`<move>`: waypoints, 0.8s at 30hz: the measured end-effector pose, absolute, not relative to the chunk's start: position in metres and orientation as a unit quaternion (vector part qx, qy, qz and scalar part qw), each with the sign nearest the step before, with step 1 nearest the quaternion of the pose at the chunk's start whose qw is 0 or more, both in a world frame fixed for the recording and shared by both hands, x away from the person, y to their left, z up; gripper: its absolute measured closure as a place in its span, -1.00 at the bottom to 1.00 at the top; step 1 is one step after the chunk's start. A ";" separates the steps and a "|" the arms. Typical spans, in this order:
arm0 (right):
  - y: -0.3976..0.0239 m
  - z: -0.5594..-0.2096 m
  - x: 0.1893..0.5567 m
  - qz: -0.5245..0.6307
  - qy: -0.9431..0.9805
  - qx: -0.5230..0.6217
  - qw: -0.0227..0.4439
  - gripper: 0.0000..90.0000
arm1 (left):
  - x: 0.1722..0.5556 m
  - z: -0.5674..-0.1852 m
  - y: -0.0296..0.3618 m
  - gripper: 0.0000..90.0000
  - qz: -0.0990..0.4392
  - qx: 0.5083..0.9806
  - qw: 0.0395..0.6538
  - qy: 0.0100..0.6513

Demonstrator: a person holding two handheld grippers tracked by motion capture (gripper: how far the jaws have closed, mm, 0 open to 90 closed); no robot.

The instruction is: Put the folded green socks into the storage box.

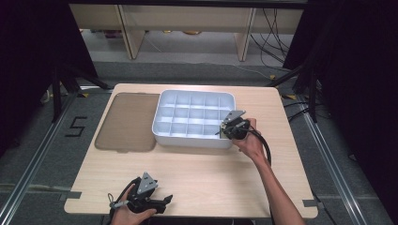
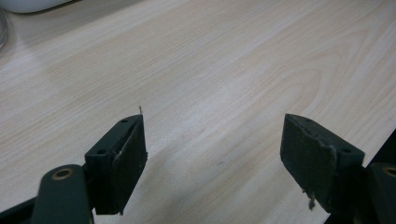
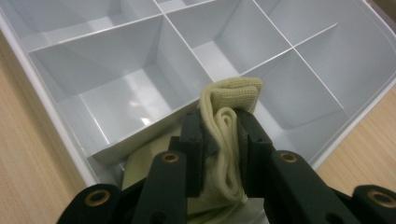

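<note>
Gripping a folded cream knitted cloth (image 3: pixel 229 135) — right gripper (image 3: pixel 223 140) over the white compartmented plastic tray (image 1: pixel 162 133). Spread wide — left gripper (image 2: pixel 215 149) above pale wooden table (image 2: pixel 224 70).

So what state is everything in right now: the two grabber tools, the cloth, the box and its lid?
Left gripper: open, nothing between its jaws, over bare table.
Right gripper: shut on the folded cloth, at the tray's near right corner.
Folded cloth: pale yellow, folded, pinched between the jaws, partly inside a compartment.
Divided tray: white, uncovered; the compartments in view hold nothing but the cloth.
Lid: off, lying flat to the tray's left.
</note>
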State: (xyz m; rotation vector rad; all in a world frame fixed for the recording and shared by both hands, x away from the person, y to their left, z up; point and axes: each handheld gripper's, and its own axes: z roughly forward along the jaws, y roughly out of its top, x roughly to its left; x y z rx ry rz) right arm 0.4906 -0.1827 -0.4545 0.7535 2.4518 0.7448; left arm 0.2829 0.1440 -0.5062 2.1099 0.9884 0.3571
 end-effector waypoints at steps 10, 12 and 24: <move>-0.182 -0.455 0.493 0.263 0.894 0.293 0.213 0.63 | 0.282 -0.506 0.144 -0.51 0.129 0.829 0.379 0.391; -0.184 -0.451 0.492 0.276 0.886 0.300 0.222 0.50 | 0.283 -0.507 0.143 -0.50 0.142 0.824 0.380 0.395; -0.193 -0.426 0.490 0.317 0.867 0.324 0.205 0.92 | 0.283 -0.506 0.144 -0.51 0.134 0.831 0.378 0.385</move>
